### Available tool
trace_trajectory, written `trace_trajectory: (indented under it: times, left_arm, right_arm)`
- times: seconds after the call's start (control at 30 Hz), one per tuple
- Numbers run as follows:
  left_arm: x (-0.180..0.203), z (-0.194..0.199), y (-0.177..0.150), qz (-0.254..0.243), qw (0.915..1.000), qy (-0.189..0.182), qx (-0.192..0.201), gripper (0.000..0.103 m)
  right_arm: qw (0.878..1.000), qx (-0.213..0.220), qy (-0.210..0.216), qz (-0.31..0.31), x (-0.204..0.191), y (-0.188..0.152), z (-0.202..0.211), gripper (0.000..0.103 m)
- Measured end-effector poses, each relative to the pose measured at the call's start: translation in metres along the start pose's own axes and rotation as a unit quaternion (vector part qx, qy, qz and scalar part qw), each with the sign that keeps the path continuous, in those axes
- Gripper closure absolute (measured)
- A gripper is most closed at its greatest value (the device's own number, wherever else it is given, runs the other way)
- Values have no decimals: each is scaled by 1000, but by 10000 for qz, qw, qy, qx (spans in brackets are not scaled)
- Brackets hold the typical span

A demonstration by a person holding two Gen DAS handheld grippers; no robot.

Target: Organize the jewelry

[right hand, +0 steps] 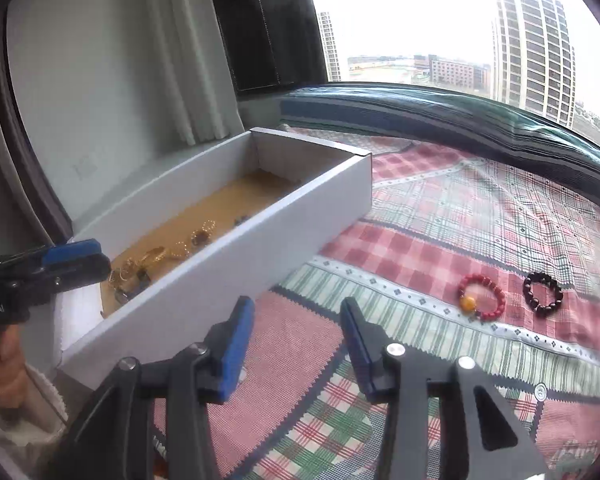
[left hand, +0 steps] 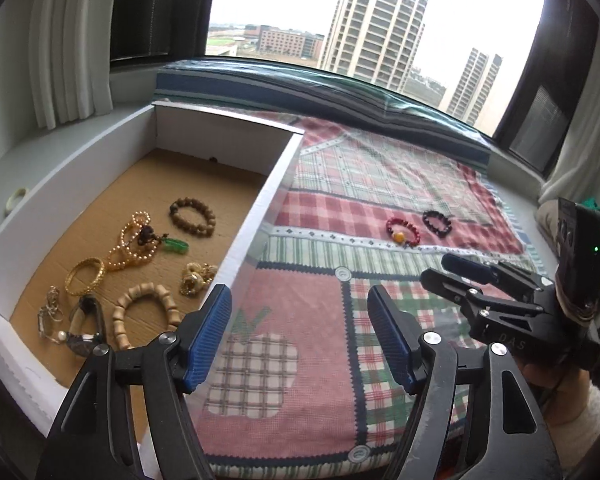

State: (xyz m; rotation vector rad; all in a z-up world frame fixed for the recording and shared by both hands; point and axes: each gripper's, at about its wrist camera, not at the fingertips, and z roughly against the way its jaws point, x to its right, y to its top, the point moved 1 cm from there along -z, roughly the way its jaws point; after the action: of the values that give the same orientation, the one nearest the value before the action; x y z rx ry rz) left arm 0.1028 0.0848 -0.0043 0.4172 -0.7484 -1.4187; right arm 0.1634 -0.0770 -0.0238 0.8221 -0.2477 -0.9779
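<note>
A white box point(left hand: 268, 200) with a brown floor lies at the left of the patchwork cloth point(left hand: 316, 320). It holds several pieces: a wooden bead bracelet point(left hand: 210, 218), pearl strands point(left hand: 130, 256), a gold bangle point(left hand: 73, 280) and a watch point(left hand: 80, 340). Out on the cloth lie a red bead bracelet point(left hand: 399, 237) point(right hand: 469, 302) with an amber bead and, just to its right, a dark bead bracelet point(left hand: 430, 220) point(right hand: 530, 288). My left gripper point(left hand: 298, 300) point(right hand: 80, 256) is open and empty beside the box's near right wall. My right gripper point(right hand: 298, 308) point(left hand: 444, 270) is open and empty, short of the two bracelets.
The box's long wall point(right hand: 220, 280) stands between the grippers and its contents. A pale green bangle point(left hand: 10, 200) rests on the sill left of the box. A dark rolled cushion point(left hand: 340, 92) runs along the window. Curtains point(left hand: 72, 60) hang at the left.
</note>
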Motion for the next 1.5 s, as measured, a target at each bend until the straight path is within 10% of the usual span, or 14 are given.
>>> trace_trajectory:
  times: [0.33, 0.67, 0.93, 1.5]
  left_arm:
    - [78, -126, -44, -564, 9968, 112, -555, 28]
    - [82, -180, -33, -643, 9943, 601, -600, 22]
    - [79, -194, -37, -575, 9927, 827, -658, 3]
    - [82, -196, -37, -629, 9924, 796, -703, 0]
  right_arm:
    - [9825, -255, -1603, -916, 125, -96, 22, 53]
    - [9546, -466, -2537, -1490, 209, -107, 3, 47]
    - [9493, -525, -2646, -1611, 239, -103, -17, 18]
    - [9512, -565, -2591, -1575, 237, -103, -23, 11]
